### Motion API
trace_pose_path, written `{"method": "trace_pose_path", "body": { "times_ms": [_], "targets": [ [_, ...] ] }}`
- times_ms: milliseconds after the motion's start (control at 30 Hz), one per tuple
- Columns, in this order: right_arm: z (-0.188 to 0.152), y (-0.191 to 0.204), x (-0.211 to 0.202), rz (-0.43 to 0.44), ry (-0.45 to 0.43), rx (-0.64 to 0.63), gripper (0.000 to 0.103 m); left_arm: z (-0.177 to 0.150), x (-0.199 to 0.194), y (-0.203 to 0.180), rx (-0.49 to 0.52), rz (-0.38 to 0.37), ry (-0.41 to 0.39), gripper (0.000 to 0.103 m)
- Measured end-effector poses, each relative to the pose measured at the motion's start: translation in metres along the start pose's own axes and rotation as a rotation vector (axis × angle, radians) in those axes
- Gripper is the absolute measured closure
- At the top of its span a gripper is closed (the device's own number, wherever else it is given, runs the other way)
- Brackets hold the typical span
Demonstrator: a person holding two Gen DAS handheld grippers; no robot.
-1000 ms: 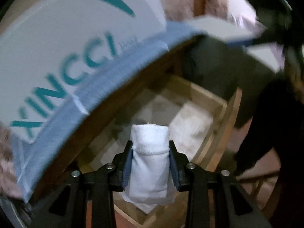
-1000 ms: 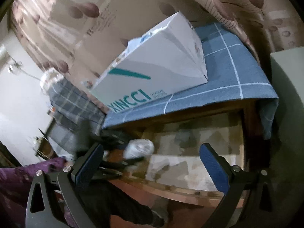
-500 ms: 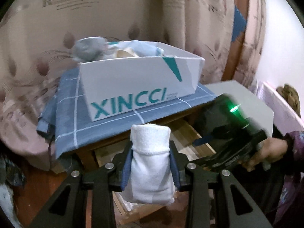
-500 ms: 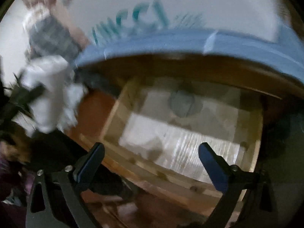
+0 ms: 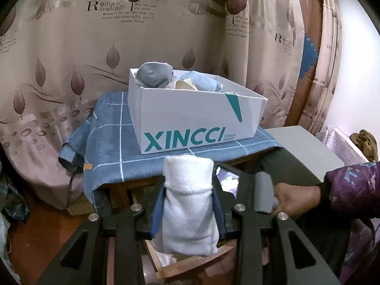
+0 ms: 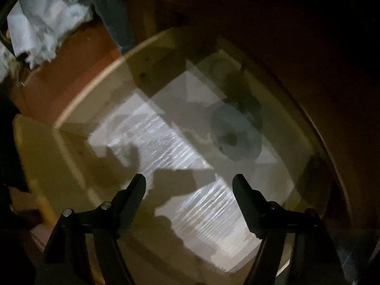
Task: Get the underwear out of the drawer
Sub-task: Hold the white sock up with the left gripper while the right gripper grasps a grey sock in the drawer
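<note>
My left gripper [image 5: 187, 211] is shut on a white rolled underwear [image 5: 188, 204], held upright in front of the table, above the drawer's front corner [image 5: 166, 266]. A white XINCCI box [image 5: 197, 116] with several rolled garments sits on the blue checked cloth beyond it. My right gripper [image 6: 188, 185] is open and empty, pointing down into the open wooden drawer [image 6: 78, 109]. A grey rolled garment [image 6: 235, 137] lies in the drawer, ahead and right of the fingers. The right gripper's body and the hand holding it show in the left wrist view [image 5: 263, 194].
A leaf-patterned curtain [image 5: 71, 47] hangs behind the table. A grey cabinet top [image 5: 308, 144] stands at the right. The drawer floor is lined with pale paper [image 6: 166, 142]. White cloth [image 6: 45, 21] lies on the red-brown floor left of the drawer.
My left gripper has lifted out of the drawer with the white roll and now faces the box. My right gripper has moved down into the drawer and narrowed its opening.
</note>
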State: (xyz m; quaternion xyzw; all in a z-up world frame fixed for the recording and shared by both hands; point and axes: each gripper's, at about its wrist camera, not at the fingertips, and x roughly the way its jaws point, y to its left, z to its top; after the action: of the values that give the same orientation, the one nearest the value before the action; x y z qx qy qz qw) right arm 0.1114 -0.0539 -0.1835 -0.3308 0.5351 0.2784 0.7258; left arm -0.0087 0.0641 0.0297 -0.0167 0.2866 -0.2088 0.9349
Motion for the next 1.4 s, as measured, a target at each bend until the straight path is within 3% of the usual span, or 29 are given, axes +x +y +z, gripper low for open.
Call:
{"method": "trace_pose_path", "body": {
  "times_ms": [200,400,667,867,967,1200,1400],
  "targets": [
    [0.004,0.011,0.019,-0.150,-0.013,-0.122,0.031,-0.001,0.000,0.001,-0.001,0.003,-0.004,0.066],
    [0.008,0.002,0.030,-0.157,-0.017,-0.125,0.031,-0.002,0.001,0.002,-0.014,0.001,-0.004,0.066],
    [0.015,-0.009,0.046,-0.267,-0.028,-0.162,0.031,-0.002,0.002,0.001,0.006,0.005,0.005,0.065],
    [0.018,-0.032,0.059,-0.220,-0.016,-0.094,0.030,-0.001,0.002,0.003,-0.018,-0.001,0.006,0.065],
    [0.021,-0.034,0.061,-0.200,-0.041,-0.128,0.028,0.000,0.003,0.003,-0.020,-0.001,0.007,0.065],
    [0.023,-0.035,0.069,-0.203,-0.069,-0.198,0.010,-0.001,0.005,0.003,-0.021,0.003,0.015,0.065],
    [0.021,-0.042,0.064,-0.190,-0.092,-0.218,0.010,-0.002,0.006,0.004,-0.030,0.000,0.017,0.065]
  ]
}}
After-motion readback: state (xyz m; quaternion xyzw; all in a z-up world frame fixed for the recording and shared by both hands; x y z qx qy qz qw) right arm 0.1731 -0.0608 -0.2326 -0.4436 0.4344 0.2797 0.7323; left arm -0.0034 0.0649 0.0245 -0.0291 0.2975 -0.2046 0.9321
